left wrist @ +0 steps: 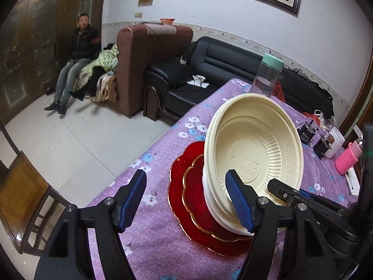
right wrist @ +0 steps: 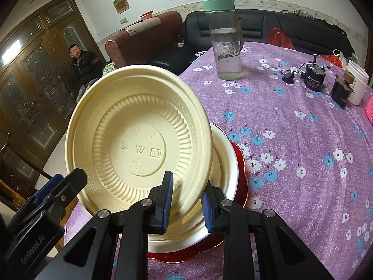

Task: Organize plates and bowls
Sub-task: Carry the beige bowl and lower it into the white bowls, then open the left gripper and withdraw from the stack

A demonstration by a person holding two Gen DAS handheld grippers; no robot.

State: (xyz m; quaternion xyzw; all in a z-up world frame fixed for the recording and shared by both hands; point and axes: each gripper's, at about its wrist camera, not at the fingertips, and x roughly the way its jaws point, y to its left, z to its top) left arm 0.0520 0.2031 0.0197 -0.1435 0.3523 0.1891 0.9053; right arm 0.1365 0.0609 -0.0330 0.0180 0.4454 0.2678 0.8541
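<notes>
A cream plastic bowl (left wrist: 254,149) (right wrist: 139,140) is tilted up on edge over a white bowl (left wrist: 214,205) (right wrist: 223,170) that sits on two stacked red plates with gold rims (left wrist: 186,186) (right wrist: 240,186). My right gripper (right wrist: 187,206) has its jaws around the cream bowl's near rim, with a gap still showing; its fingertips show in the left wrist view (left wrist: 286,193). My left gripper (left wrist: 185,200) is open, its right finger (left wrist: 237,200) in front of the cream bowl, its left finger over the tablecloth.
The table has a purple flowered cloth (right wrist: 303,140). A clear bottle with a green lid (right wrist: 225,39) stands at the far side. Black adapters (right wrist: 312,77), a white cup (right wrist: 356,86) and a pink item (left wrist: 347,158) lie to the right. Sofas and a seated man (left wrist: 79,53) are beyond.
</notes>
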